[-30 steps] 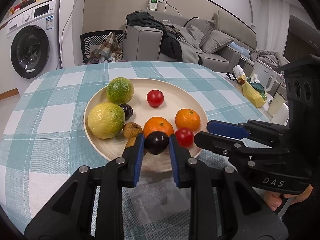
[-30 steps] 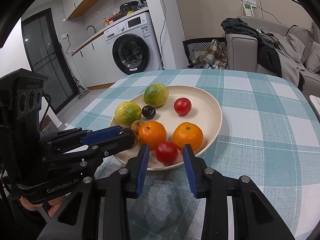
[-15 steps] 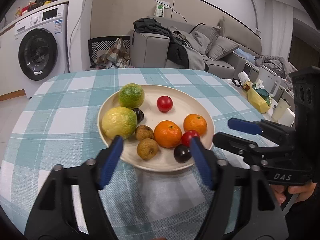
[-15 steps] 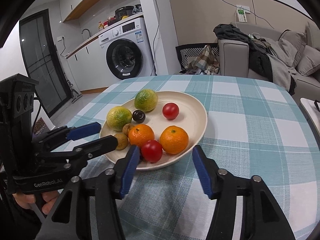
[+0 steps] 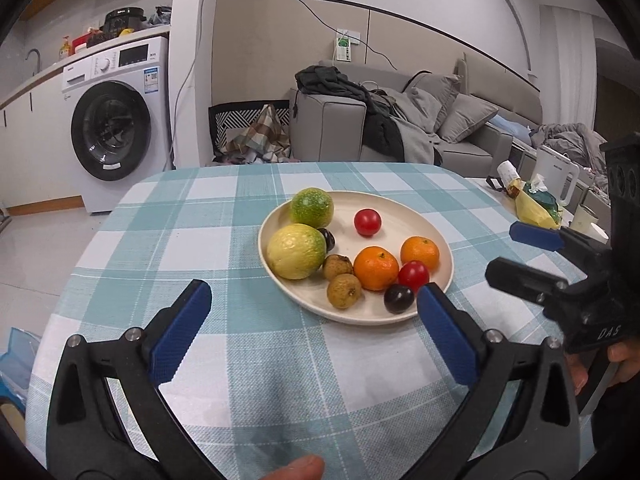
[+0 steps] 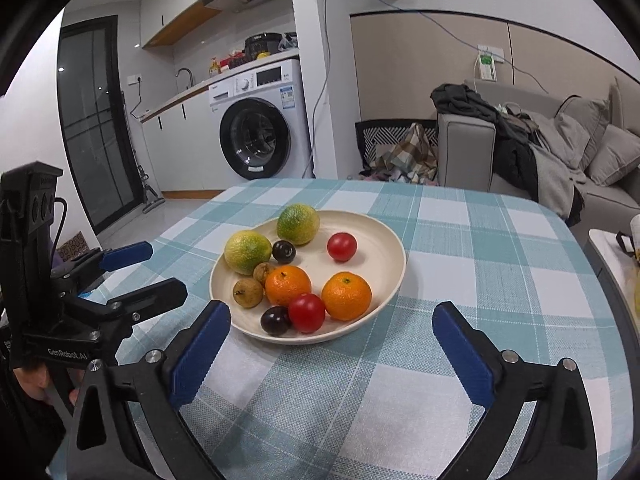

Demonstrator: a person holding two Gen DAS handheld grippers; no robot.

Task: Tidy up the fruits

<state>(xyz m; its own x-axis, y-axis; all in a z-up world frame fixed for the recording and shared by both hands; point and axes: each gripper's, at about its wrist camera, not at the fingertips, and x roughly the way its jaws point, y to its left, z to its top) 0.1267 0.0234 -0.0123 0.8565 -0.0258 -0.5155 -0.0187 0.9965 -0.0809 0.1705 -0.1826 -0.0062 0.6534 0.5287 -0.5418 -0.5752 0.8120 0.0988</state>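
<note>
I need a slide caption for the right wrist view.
Opening right gripper, nothing between its jaws, before a round cream plate of mixed fruit on a checked tablecloth.

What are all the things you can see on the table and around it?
plate: one, cream, on the table, holds all the fruit
green-yellow citrus: two, at the plate's left
oranges: two, orange, near middle
cherry tomatoes: two, red, one far, one near
dark plums: two, one at the near rim, one between the citrus
brown longans: two, near-left
tablecloth: one, teal and white check
washing machine: one, white, back left
sofa: one, grey, clothes piled on it
left gripper: black, blue pads, jaws opening, nothing between them
right gripper: same, jaws opening, nothing between them
</note>
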